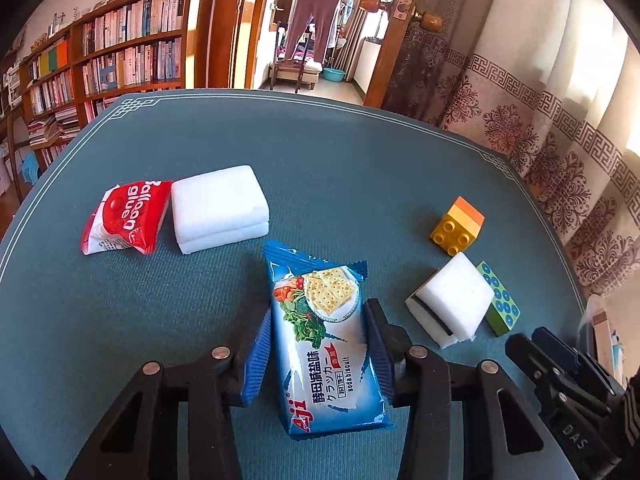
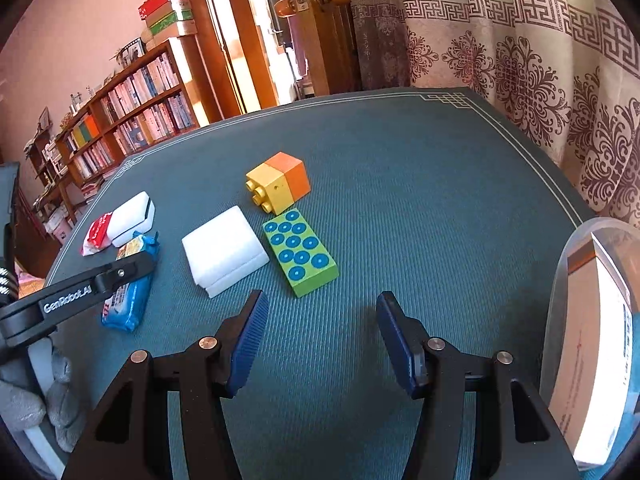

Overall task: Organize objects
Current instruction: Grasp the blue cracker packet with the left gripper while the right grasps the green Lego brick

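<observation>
Seven loose things spread over a bench (image 1: 168, 152) covered in ribbed teal mat with a pale line border; near edge cut off by both views.

Off to the right of the right hand-held gripper (image 2: 318, 320): a clear rounded plastic container (image 2: 560, 320), only partly in frame, holding a white box with print too blurred to read.

Between the blue ribbed pads of the left hand-held gripper (image 1: 316, 344): a glossy blue soda biscuit packet (image 1: 324, 344), long and crinkled, lying lengthwise on the mat, both pads against its sides, so gripped. Lower end of the packet partly hidden behind the black fingers; in the right wrist view mostly covered by the left finger.

Ahead and left of that gripper: two white foam blocks stacked (image 1: 220, 208), soft-edged, touching a red foil balloon glue sachet (image 1: 126, 216).

Ahead of the right hand-held gripper, jaws standing apart with only bare mat between them, tilted down toward the bench: another white foam block (image 2: 224, 250), folded or doubled, with a dark layer showing in the left wrist view. Just right of it, a flat green brick (image 2: 300, 252) with blue round studs, half hidden behind the foam from the left side. Beyond, a yellow and orange toy brick (image 2: 278, 182) on its side, studs facing sideways.

Bottom left of the right wrist view: a grey-gloved hand (image 2: 24, 400), mostly cropped.
</observation>
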